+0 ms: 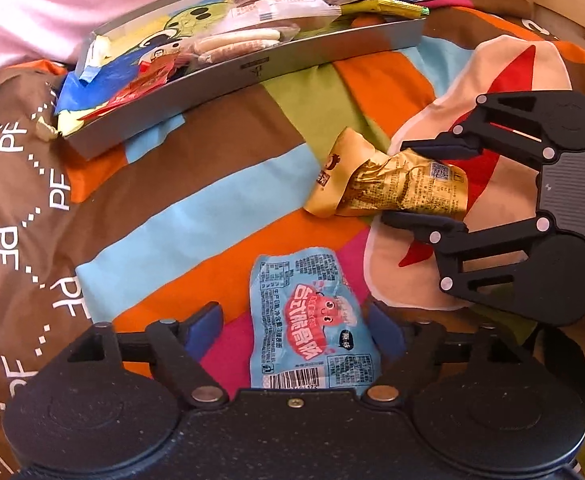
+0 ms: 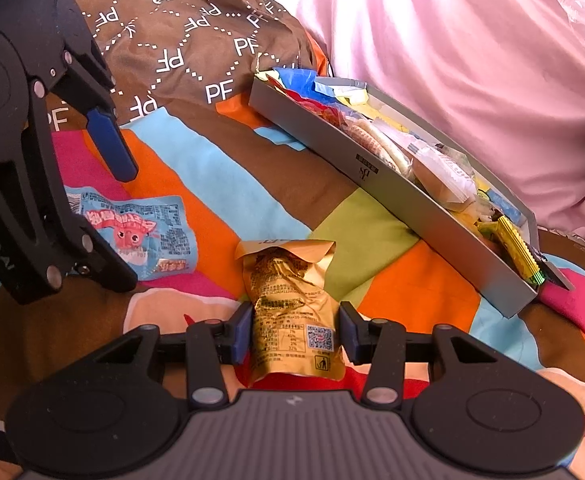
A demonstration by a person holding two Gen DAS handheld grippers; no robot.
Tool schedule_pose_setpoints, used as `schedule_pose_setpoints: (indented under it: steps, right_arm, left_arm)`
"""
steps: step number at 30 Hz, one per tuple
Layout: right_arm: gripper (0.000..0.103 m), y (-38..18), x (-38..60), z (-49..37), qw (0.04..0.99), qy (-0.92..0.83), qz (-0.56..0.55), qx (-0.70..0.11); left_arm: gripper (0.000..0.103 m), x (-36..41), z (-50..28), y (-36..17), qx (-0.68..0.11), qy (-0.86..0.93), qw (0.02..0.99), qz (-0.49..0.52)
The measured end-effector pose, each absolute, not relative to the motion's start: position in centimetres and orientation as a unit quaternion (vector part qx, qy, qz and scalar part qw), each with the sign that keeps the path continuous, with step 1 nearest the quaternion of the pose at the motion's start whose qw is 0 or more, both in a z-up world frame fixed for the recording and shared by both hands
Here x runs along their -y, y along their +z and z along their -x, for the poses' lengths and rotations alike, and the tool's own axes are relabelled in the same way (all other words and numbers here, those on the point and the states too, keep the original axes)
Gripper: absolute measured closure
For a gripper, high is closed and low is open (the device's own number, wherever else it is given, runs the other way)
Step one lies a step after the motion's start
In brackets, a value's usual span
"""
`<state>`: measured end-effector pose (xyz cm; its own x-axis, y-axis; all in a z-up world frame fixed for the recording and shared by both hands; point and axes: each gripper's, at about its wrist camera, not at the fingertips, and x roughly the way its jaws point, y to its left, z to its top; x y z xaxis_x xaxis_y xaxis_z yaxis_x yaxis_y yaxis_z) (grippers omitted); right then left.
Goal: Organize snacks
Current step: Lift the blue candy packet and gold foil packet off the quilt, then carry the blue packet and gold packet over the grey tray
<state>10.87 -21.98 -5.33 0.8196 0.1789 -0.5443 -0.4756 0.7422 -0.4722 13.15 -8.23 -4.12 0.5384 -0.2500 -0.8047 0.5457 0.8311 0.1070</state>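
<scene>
Right wrist: gold packet (image 2: 292,312) (QR code)

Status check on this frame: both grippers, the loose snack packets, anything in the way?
Right gripper shut on crinkled gold foil snack packet. Left gripper open, straddling light blue snack packet on the bedspread. Path to grey metal tray looks clear.

Bright daylight, overexposed top, fisheye-warped edges

Two packets (image 1: 308,336) (image 1: 388,184) on blanket (image 1: 220,208), before tray (image 1: 252,68).
</scene>
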Motion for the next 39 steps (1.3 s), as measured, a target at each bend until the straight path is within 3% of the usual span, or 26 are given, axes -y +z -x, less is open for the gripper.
schedule_pose_setpoints:
  steps: [2, 5, 12, 25, 32, 39]
  right_arm:
    - [0.054, -5.3, 22.0, -11.0, 0.902, 0.182, 0.309, -0.242]
    - [0.054, -5.3, 22.0, -11.0, 0.901, 0.182, 0.309, -0.243]
    - [0.054, -5.3, 21.9, -10.8, 0.899, 0.182, 0.318, -0.238]
    - [0.055, -5.6, 21.4, -10.0, 0.897, 0.168, 0.361, -0.192]
    - [0.055, -4.9, 21.4, -9.3, 0.906, 0.132, 0.389, -0.106]
    - [0.054, -2.1, 22.6, -10.6, 0.937, 0.077, 0.338, -0.031]
  left_arm:
    - [0.023, 8.3, -13.3, -4.2, -0.427, -0.234, 0.856, -0.174]
    - [0.035, 8.8, -13.6, -4.6, -0.437, -0.257, 0.842, -0.181]
    - [0.043, 9.1, -13.6, -4.6, -0.431, -0.273, 0.840, -0.185]
    - [0.045, 8.2, -12.2, -3.8, -0.392, -0.275, 0.860, -0.178]
    - [0.045, 8.0, -12.2, -1.7, -0.342, -0.249, 0.893, -0.157]
    - [0.045, 8.4, -14.7, 3.1, -0.281, -0.226, 0.925, -0.120]
